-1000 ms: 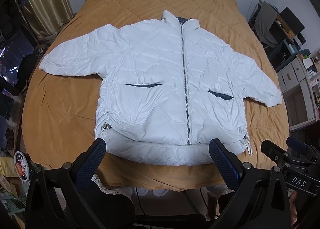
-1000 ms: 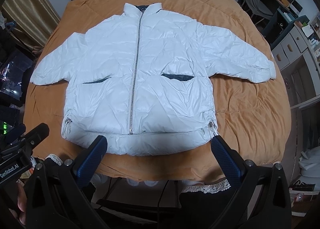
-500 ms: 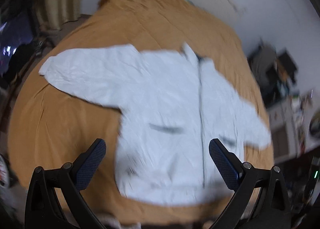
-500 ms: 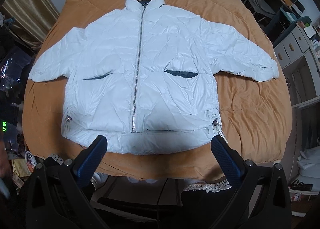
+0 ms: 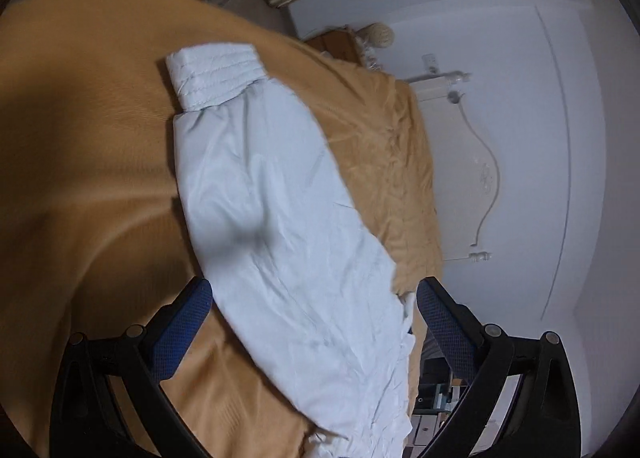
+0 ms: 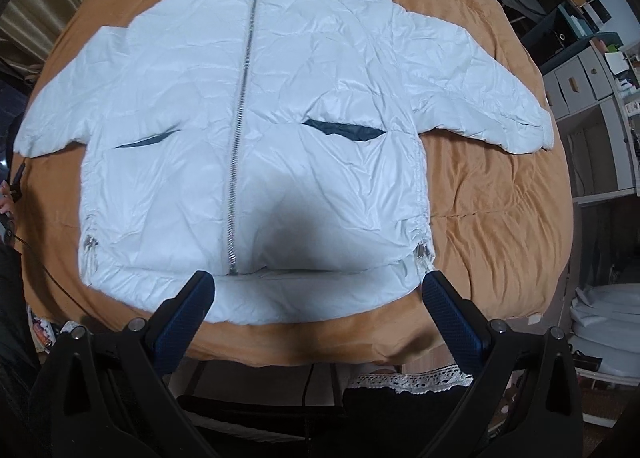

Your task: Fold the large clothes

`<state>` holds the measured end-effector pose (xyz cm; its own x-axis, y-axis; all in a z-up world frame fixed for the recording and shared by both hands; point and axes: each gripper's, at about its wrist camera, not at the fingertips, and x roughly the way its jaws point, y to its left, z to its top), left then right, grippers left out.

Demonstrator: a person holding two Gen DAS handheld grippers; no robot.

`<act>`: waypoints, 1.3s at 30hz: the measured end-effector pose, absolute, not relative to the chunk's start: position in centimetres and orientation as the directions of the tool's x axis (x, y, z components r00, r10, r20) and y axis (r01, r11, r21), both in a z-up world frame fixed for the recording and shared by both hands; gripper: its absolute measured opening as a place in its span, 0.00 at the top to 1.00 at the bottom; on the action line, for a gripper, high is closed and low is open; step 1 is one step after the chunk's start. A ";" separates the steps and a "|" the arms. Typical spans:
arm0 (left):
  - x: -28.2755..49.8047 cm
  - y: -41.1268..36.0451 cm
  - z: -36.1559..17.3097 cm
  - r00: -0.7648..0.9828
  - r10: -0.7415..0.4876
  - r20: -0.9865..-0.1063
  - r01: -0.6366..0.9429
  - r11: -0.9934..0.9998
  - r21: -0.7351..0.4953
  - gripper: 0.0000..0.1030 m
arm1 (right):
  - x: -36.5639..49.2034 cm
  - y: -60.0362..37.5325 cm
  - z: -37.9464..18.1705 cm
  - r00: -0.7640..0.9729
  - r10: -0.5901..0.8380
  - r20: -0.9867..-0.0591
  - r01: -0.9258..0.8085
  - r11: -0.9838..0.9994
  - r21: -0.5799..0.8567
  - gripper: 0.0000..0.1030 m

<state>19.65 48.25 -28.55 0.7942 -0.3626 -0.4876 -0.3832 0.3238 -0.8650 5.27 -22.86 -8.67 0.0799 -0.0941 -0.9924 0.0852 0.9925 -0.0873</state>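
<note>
White jacket sleeve (image 5: 260, 178) runs lengthwise away from the spread-open, empty left gripper (image 5: 314, 322), nearer it than the equally open right gripper (image 6: 318, 306).

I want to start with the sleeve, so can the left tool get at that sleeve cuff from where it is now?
Probably yes. The left tool is open over the sleeve, and the cuff lies uncovered farther ahead on the orange bedspread, with nothing between.

White jacket sleeve (image 5: 272, 218) on orange bedspread (image 5: 88, 178), left gripper (image 5: 314, 312) spread wide above it (cuff farthest).
</note>
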 end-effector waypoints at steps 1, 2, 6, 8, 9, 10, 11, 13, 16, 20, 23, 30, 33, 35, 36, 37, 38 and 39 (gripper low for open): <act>20.2 48.8 -29.5 0.786 -0.360 -0.503 -0.403 0.319 -0.858 0.01 | 5.7 -23.2 -9.0 0.071 -0.101 -0.992 0.094 0.991 -0.094 0.00; 20.5 49.5 -30.4 0.784 -0.347 -0.516 -0.429 0.299 -0.852 0.01 | 6.1 -23.4 -9.2 0.065 -0.104 -0.992 0.104 0.990 -0.097 0.00; 21.2 50.8 -32.0 0.837 -0.323 -0.441 -0.389 0.215 -0.896 0.01 | 7.2 -24.2 -9.6 0.066 -0.114 -0.991 0.132 0.986 -0.104 0.00; 22.4 51.2 -31.0 0.842 -0.301 -0.447 -0.374 0.270 -0.887 0.21 | 7.5 -24.4 -9.8 0.063 -0.113 -0.992 0.134 0.986 -0.104 0.00; 23.0 51.1 -30.2 0.830 -0.266 -0.491 -0.404 0.320 -0.857 0.39 | 7.6 -24.4 -10.0 0.060 -0.114 -0.992 0.132 0.986 -0.105 0.00; 23.8 50.8 -29.8 0.800 -0.241 -0.550 -0.448 0.370 -0.814 0.78 | 7.7 -24.4 -10.2 0.054 -0.115 -0.992 0.128 0.986 -0.107 0.00; 25.0 50.4 -30.0 0.762 -0.244 -0.600 -0.480 0.408 -0.776 0.95 | 7.8 -24.4 -10.4 0.048 -0.114 -0.992 0.124 0.986 -0.107 0.00; 26.5 49.5 -30.8 0.734 -0.268 -0.623 -0.483 0.438 -0.758 0.94 | 7.9 -24.3 -10.8 0.033 -0.086 -0.996 0.120 0.989 -0.081 0.00; 26.5 47.9 -31.3 0.758 -0.214 -0.616 -0.484 0.449 -0.751 0.95 | 7.8 -24.2 -11.0 0.024 -0.060 -0.998 0.112 0.992 -0.057 0.00; 24.8 44.2 -26.5 0.881 -0.156 -0.446 -0.329 0.476 -0.816 0.98 | 7.3 -24.5 -10.5 0.044 -0.061 -0.997 0.116 0.992 -0.055 0.00; 25.9 38.7 -20.6 0.914 -0.214 -0.344 -0.180 0.546 -0.818 0.98 | 7.1 -25.3 -9.8 0.076 -0.056 -0.996 0.133 0.990 -0.046 0.00; 29.1 15.7 -13.7 0.831 -0.480 -0.281 0.176 0.706 -0.686 0.95 | 8.0 -27.6 -6.9 0.234 -0.152 -0.960 0.131 0.984 -0.124 0.00; 30.0 6.9 -16.4 0.745 -0.578 -0.332 0.245 0.701 -0.670 0.95 | 8.6 -30.1 -6.1 0.363 -0.175 -0.915 0.179 0.977 -0.116 0.00; 31.0 1.4 -19.7 0.676 -0.626 -0.388 0.277 0.704 -0.654 0.95 | 9.5 -32.3 -7.2 0.400 -0.214 -0.891 0.257 0.959 -0.115 0.00; 31.3 -0.7 -21.4 0.651 -0.639 -0.410 0.281 0.704 -0.652 0.95 | 10.2 -33.6 -8.2 0.393 -0.207 -0.896 0.286 0.954 -0.094 0.00; 31.6 -2.6 -23.3 0.633 -0.641 -0.433 0.278 0.711 -0.646 0.95 | 10.8 -34.7 -9.3 0.379 -0.180 -0.908 0.301 0.952 -0.063 0.00; 31.7 -4.6 -25.5 0.619 -0.631 -0.469 0.275 0.733 -0.622 0.95 | 11.4 -35.6 -10.2 0.367 -0.151 -0.918 0.310 0.950 -0.032 0.00; 31.9 -6.4 -28.2 0.594 -0.614 -0.520 0.258 0.758 -0.600 0.95 | 12.3 -36.6 -11.2 0.357 -0.113 -0.927 0.322 0.947 0.009 0.00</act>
<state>31.90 -6.36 -28.18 0.5937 -0.6137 -0.5204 0.2575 0.7577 -0.5997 12.32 -36.58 -11.16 0.3575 -0.1126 -0.9271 0.3222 0.9466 0.0092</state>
